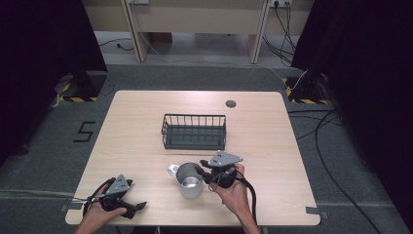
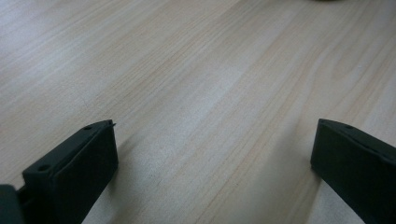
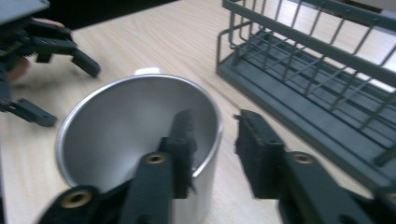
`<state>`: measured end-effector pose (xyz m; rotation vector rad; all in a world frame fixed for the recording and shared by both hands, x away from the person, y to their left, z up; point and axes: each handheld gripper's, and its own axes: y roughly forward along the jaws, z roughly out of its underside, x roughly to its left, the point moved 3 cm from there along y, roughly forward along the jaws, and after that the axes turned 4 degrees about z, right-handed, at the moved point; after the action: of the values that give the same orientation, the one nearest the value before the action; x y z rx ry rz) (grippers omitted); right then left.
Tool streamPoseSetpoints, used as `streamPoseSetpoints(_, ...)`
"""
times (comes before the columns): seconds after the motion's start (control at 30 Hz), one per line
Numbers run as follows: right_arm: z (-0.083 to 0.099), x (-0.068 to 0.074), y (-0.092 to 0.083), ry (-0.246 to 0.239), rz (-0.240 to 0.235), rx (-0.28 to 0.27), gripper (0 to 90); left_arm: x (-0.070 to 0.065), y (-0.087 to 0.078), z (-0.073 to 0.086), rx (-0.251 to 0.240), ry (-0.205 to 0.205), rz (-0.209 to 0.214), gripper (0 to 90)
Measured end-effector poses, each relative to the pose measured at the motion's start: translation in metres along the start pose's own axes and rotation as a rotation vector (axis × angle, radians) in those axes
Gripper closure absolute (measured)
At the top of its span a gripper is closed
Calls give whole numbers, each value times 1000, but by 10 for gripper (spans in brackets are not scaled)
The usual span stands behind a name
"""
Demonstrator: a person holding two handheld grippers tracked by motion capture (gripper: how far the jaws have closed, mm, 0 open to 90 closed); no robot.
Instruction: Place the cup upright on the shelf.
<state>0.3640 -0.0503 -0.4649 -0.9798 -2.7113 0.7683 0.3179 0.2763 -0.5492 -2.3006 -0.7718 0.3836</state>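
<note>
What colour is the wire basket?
Dark grey basket, shown best in the right gripper view.

One readable mark: black numeral "5" (image 1: 85, 131), taped/painted on grey floor (image 1: 58, 146), just beside left edge of surface (image 1: 141, 112), approx level w/ wire basket (image 1: 194, 131) standing on it. No other text, label or brand legible: none on basket, none elsewhere on surface.
</note>
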Motion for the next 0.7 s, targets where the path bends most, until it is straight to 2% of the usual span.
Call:
streamPoseSetpoints(0.17,-5,1,7,-40,16,18,807,0,0,0,1,1,0,0)
streamPoseSetpoints(0.3,-9,-2,12,-49,7,27,847,0,0,0,0,0,0,0)
streamPoseSetpoints(0.4,-10,-4,14,-64,-6,26,851,0,0,0,0,0,0,0)
streamPoseSetpoints(0.5,-10,-6,14,-55,-17,22,849,0,0,0,0,0,0,0)
streamPoseSetpoints(0.57,-10,-5,11,-46,-38,4,765,0,0,0,0,0,0,0)
streamPoseSetpoints(0.63,-11,-4,7,-25,-51,-30,594,0,0,0,0,0,0,0)
streamPoseSetpoints(0.7,-9,-2,4,-1,-40,-52,424,0,0,0,0,0,0,0)
